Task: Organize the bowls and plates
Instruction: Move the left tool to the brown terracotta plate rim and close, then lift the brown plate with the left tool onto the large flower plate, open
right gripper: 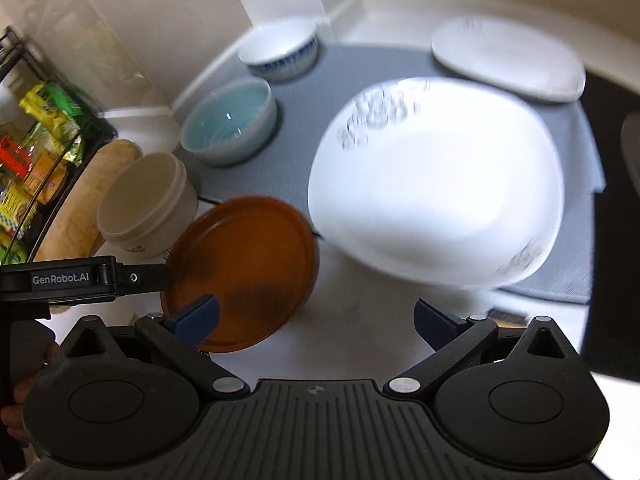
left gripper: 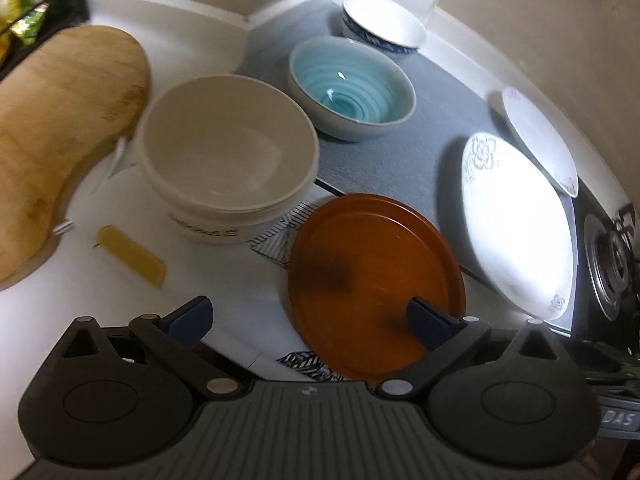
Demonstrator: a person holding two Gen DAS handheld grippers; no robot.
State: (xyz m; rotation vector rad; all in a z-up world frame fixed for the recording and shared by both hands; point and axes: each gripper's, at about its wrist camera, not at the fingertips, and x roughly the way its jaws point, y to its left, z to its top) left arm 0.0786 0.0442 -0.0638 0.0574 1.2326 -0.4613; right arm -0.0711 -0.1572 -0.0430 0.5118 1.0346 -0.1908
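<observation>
Counter was hemmed in: white backsplash wall (left gripper: 192, 4) ran along the back and turned a corner behind the blue-patterned bowl (left gripper: 380, 24), wooden cutting board (left gripper: 60, 132) took the left side, stove burner (left gripper: 612, 264) sat off the right edge past the grey mat (left gripper: 400, 160). Free counter was mostly the white strip in front, near both grippers. Left gripper (left gripper: 310, 316) had its jaws spread wide and held nothing; the orange plate (left gripper: 376, 280) lay flat under and between its fingers, right fingertip (left gripper: 426, 314) over the plate's near edge, contact unclear. Cream bowl (left gripper: 228, 156) sat just left-forward of the plate, small yellow block (left gripper: 132, 254) beside it, light blue bowl (left gripper: 352, 88) behind on the mat. Right gripper (right gripper: 316, 318) was also wide open and empty, above bare counter; the large white floral plate (right gripper: 436, 184) was straight ahead of it, motion-blurred, near edge overhanging the mat. Second white plate (right gripper: 508, 60) was farther back by the wall. Snack rack (right gripper: 36, 152) was at far left in the right wrist view.
</observation>
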